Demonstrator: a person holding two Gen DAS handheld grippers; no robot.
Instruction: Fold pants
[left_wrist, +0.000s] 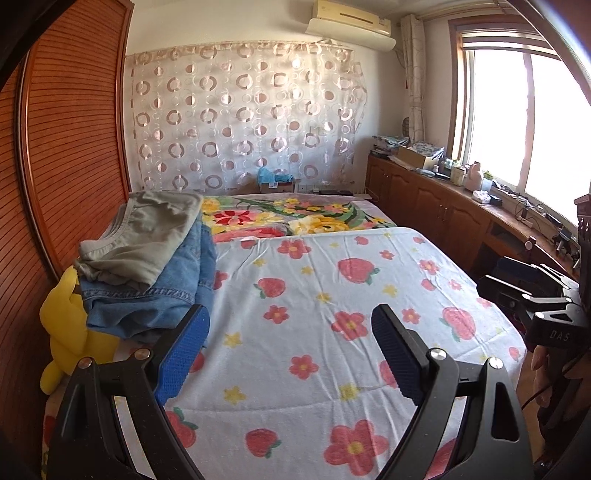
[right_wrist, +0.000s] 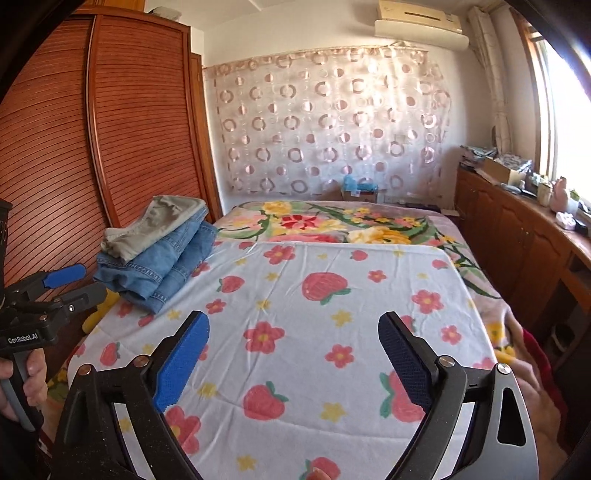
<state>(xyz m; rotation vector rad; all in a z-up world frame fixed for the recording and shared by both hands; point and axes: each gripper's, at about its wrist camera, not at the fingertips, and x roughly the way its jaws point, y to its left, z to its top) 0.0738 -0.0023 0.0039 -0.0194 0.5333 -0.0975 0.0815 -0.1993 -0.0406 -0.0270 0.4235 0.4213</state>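
**Inspector:** Nearest first. The left gripper (left_wrist: 290, 354) hangs over the strawberry-print sheet (left_wrist: 332, 295) with its fingers (left_wrist: 183, 354) wide apart and nothing between them. The right gripper (right_wrist: 293, 360) shows the same: blue pads spread, only bare sheet in the gap. Neither holds any cloth.

**Clerk:** And the work area itself?

**Inspector:** The sheet covers the near half of the bed and lies flat, apart from light creasing. No garment is spread on it. In the right wrist view a hand (right_wrist: 532, 384) rests at the sheet's right edge, next to something red (right_wrist: 532, 343) that is too cut off to identify.

**Clerk:** Where are the pants?

**Inspector:** Farther back on the left side of the bed, beside the slatted wardrobe (left_wrist: 74, 147). A pile: blue jeans (right_wrist: 159, 273) folded underneath, and grey-green pants (right_wrist: 162, 225) folded on top, touching them. A yellow plush toy (left_wrist: 66, 325) sits just beside the pile, against the wardrobe.

**Clerk:** Status of the task?

**Inspector:** Judged from the layout, both visible pairs are already folded and stacked, so those folds look finished. The top pair sits a little rumpled, not square to the jeans. Whether another pair awaits folding cannot be told; none shows on the bed. Beyond the sheet lies only the floral blanket (left_wrist: 295, 214) and the curtained wall.
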